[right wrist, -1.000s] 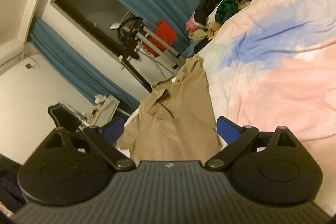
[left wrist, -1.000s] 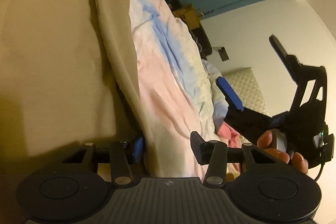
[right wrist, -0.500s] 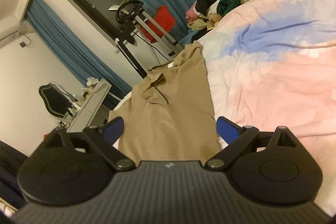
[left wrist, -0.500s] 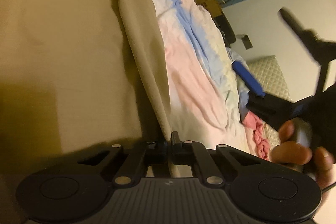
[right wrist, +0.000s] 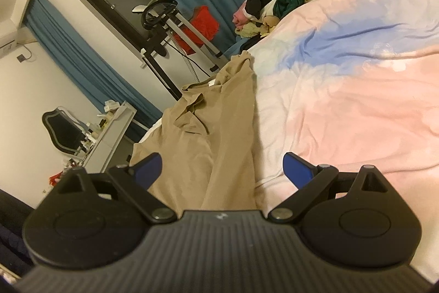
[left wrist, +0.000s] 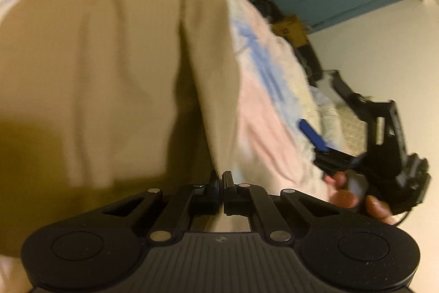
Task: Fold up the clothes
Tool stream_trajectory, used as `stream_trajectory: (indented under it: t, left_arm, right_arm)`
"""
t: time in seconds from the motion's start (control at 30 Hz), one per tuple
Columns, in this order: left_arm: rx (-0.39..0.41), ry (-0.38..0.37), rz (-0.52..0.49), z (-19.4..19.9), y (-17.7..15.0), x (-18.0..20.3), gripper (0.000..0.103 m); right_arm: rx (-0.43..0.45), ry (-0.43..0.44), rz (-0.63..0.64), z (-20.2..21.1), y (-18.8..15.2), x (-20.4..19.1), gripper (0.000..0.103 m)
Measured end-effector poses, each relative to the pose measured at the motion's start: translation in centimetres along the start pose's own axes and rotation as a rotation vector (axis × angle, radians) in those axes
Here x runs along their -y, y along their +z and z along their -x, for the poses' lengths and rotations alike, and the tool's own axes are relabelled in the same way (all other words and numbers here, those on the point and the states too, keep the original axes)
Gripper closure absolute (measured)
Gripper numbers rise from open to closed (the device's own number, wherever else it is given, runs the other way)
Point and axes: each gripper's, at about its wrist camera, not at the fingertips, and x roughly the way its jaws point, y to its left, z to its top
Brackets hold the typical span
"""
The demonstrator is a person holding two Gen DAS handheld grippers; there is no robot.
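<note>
Tan shirt (right wrist: 219, 133) lies lengthwise, collar toward the clothes pile (right wrist: 285, 2).

Two low wrist views, sharing tan garment (left wrist: 90, 67) and bedspread (right wrist: 356, 89)

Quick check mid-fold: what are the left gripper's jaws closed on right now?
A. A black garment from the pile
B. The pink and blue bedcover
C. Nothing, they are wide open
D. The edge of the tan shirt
D: in the left wrist view the left gripper has its jaws pinched together on the edge of the tan shirt, which lies on the pink and blue bedcover.
</note>
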Motion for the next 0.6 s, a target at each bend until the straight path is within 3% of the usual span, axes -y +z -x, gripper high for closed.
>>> stream_trajectory:
  t: [0.17, 0.27, 0.33, 0.4, 0.47, 0.6]
  left_arm:
    - [-0.025, 0.124, -0.029, -0.9, 0.2, -1.0, 0.101]
    - [-0.036, 0.148, -0.057, -1.5, 0.4, -0.8, 0.1]
    - [-0.034, 0.144, -0.073, -1.4, 0.5, -0.3, 0.091]
    - [-0.03, 0.152, -0.086, -1.1, 1.1, 0.3, 0.069]
    - [-0.021, 0.167, -0.102, -0.8, 1.7, 0.9, 0.057]
    - [0.03, 0.235, -0.129, -0.5, 4.9, 2.4, 0.047]
  right_arm:
    - [0.035, -0.032, -0.04, 0.4, 0.3, 0.6, 0.007]
    - [0.042, -0.042, -0.043, 0.5, 0.3, 0.7, 0.007]
    - [0.037, -0.047, -0.029, 0.5, 0.2, 0.5, 0.007]
    - [0.031, -0.056, 0.001, 0.5, 0.0, 0.1, 0.007]
    - [0.03, -0.071, 0.048, 0.4, -0.2, -0.5, 0.007]
    - [0.044, -0.101, 0.139, 0.2, -0.5, -1.8, 0.007]
